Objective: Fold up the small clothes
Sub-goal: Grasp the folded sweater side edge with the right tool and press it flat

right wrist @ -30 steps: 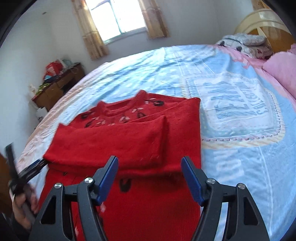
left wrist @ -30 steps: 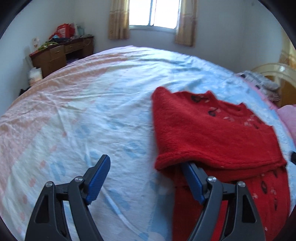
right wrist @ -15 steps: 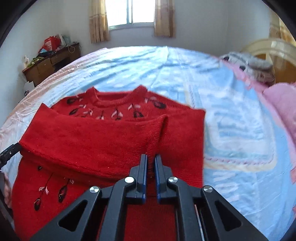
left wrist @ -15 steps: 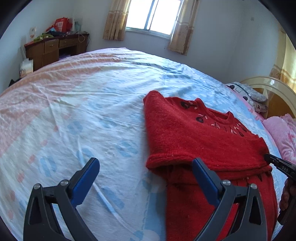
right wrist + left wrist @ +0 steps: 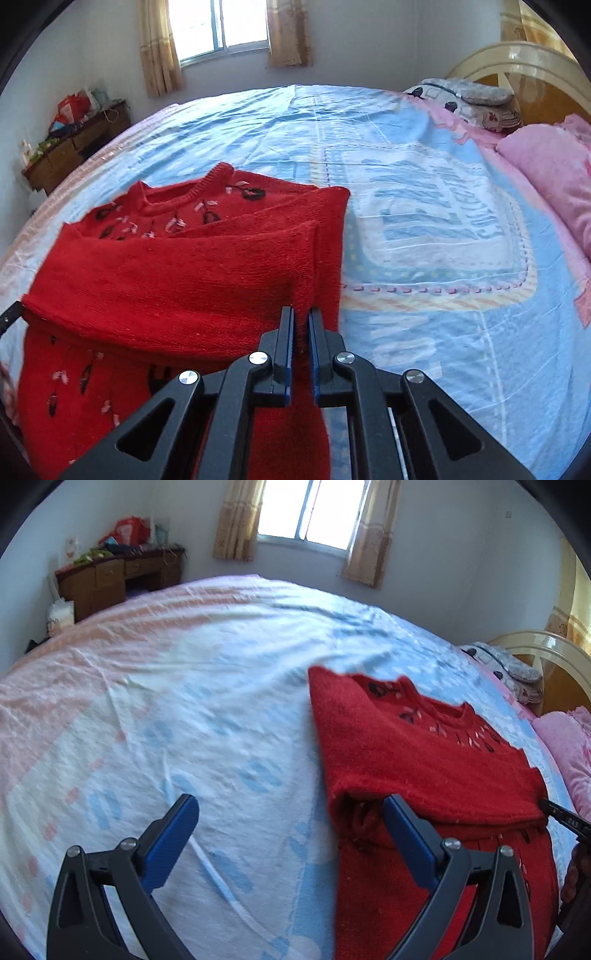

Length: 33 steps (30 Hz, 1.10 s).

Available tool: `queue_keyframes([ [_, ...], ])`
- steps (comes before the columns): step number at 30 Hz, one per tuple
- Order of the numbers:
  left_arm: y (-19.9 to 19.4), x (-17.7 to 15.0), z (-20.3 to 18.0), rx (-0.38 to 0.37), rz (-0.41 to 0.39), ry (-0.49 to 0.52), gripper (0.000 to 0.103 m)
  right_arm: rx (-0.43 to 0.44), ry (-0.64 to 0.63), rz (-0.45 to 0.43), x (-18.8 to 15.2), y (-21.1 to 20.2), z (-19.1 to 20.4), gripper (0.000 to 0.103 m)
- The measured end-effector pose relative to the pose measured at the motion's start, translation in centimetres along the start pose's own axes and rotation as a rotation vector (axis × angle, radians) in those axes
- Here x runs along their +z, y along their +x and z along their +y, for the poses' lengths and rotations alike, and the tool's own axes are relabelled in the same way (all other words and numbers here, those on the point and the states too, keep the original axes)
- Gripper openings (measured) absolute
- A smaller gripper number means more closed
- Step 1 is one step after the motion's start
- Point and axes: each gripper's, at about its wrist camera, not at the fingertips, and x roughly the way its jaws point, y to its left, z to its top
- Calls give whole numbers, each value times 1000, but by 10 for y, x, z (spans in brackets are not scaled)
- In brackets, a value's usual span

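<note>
A small red knit sweater (image 5: pixel 424 760) with dark flower embroidery lies flat on the bed, both sleeves folded across its chest; it also shows in the right wrist view (image 5: pixel 173 280). My left gripper (image 5: pixel 291 834) is open and empty, its right finger over the sweater's left edge by the sleeve fold. My right gripper (image 5: pixel 301 332) is shut, its tips at the sweater's right side by the folded sleeve cuff; I cannot tell whether cloth is pinched between them.
The bed has a blue and pink patterned sheet (image 5: pixel 424 206). Pink pillows (image 5: pixel 550 173) and a grey one lie by the headboard (image 5: pixel 517 62) on the right. A cluttered wooden desk (image 5: pixel 118 576) stands by the far wall under a window.
My right gripper went from open to shut over the sweater and shifted toward its right side. My left gripper pulled back from the sleeve fold and stayed open.
</note>
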Motion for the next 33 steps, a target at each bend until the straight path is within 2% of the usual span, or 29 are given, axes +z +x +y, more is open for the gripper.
queue_keyframes([
  [1,-5,2,-1,8,-25,4,102,1,1,-4,2,-3,1,12],
  [3,-12,8,-5,5,-66,3,103,11,6,-42,5,-16,3,41],
  [4,-11,11,-8,4,-72,6,103,30,11,-79,6,-25,4,44],
  [6,-2,17,-16,29,-50,31,103,53,-5,-112,8,-33,11,44],
  [7,6,19,-20,66,-30,49,103,73,-26,-115,9,-35,17,44],
  [8,16,19,-23,101,-5,66,103,109,-54,-103,9,-33,25,44],
  [11,35,16,-24,126,88,79,103,164,-105,-49,4,-18,40,44],
  [14,40,13,-25,107,119,108,103,105,-93,33,-7,11,34,44],
  [17,40,10,-30,117,117,137,103,145,-71,5,-13,9,25,44],
  [22,39,7,-37,128,115,185,103,104,-110,13,-15,6,29,44],
  [33,37,6,-33,94,122,154,103,150,-42,-39,-25,0,14,43],
])
